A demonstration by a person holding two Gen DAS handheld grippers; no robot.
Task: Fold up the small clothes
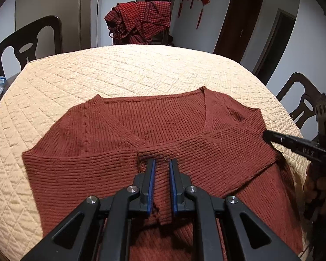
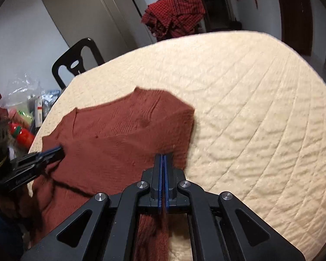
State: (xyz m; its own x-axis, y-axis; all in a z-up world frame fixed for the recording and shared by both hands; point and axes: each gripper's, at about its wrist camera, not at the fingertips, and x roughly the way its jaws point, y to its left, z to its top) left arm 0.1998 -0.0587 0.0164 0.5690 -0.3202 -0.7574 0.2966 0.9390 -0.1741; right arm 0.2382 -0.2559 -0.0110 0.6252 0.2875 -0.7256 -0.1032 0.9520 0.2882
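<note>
A rust-red ribbed sweater [image 1: 119, 130] lies flat on the round table's cream quilted cover [image 1: 130, 69], neckline toward the far side, with a sleeve folded across the chest. My left gripper [image 1: 162, 163] is over the sweater's middle, its jaws nearly together on a strip of the folded knit. In the right wrist view the sweater [image 2: 130, 130] fills the left half of the table [image 2: 250, 108]. My right gripper [image 2: 164, 157] is shut on the sweater's right edge, with knit hanging under it. Each view shows the other gripper at the sweater's side: the right gripper [image 1: 266, 135] and the left gripper [image 2: 60, 150].
Dark chairs [image 1: 30, 41] [image 1: 302, 100] stand around the table. A red checked cloth [image 1: 141, 21] is draped on the far chair. Plastic bags and a red bottle [image 2: 21, 134] crowd the table's left edge. The quilted cover beyond and right of the sweater is bare.
</note>
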